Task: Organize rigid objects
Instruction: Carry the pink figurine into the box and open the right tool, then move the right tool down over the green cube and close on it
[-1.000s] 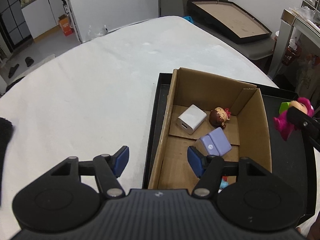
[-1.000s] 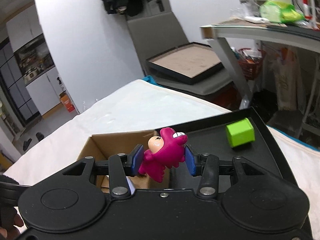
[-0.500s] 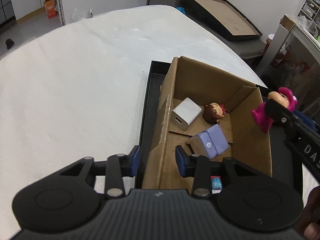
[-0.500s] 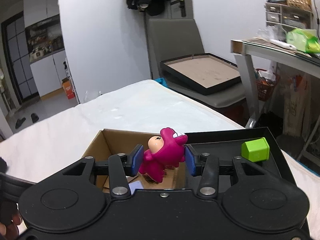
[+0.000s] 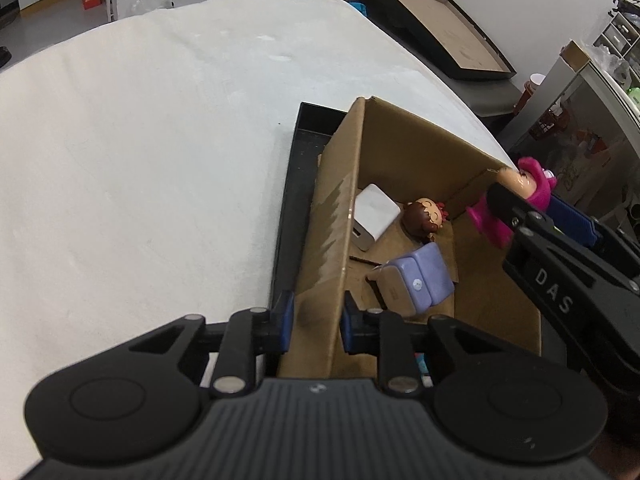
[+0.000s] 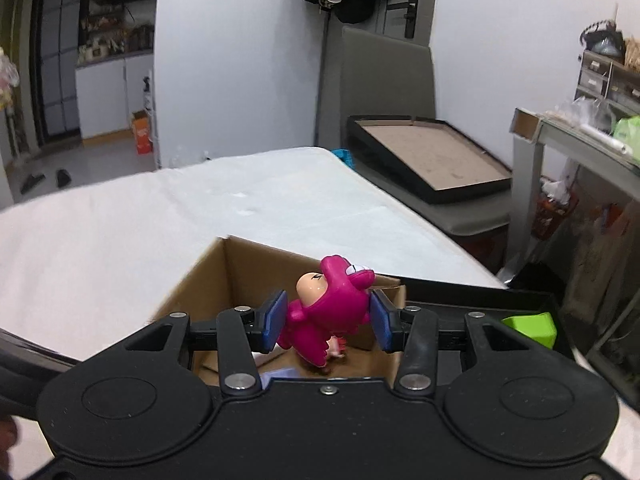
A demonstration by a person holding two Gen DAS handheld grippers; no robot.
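An open cardboard box (image 5: 404, 152) stands in a black tray (image 5: 286, 208). Inside lie a white charger (image 5: 374, 216), a brown-haired doll head (image 5: 426, 216) and a lilac block (image 5: 424, 280). My left gripper (image 5: 316, 322) straddles the box's left wall, one pad outside and one inside. Its jaws are closing, and I cannot make out firm contact. My right gripper (image 6: 328, 322) is shut on a magenta figure (image 6: 336, 300) and holds it over the box (image 6: 240, 272). In the left wrist view that figure (image 5: 532, 188) hangs above the box's right wall. A green cube (image 6: 530, 328) sits in the tray's right part.
The tray rests on a white-covered table (image 5: 140, 160). Beyond its far corner a black framed board (image 6: 432, 160) lies on a grey chair. A cluttered desk (image 6: 580, 140) stands to the right. A small coloured item (image 5: 420, 360) shows at the box's near end.
My left gripper came down over the box's left wall and its jaws narrowed around it. My right gripper carried the magenta figure from beside the tray to above the box.
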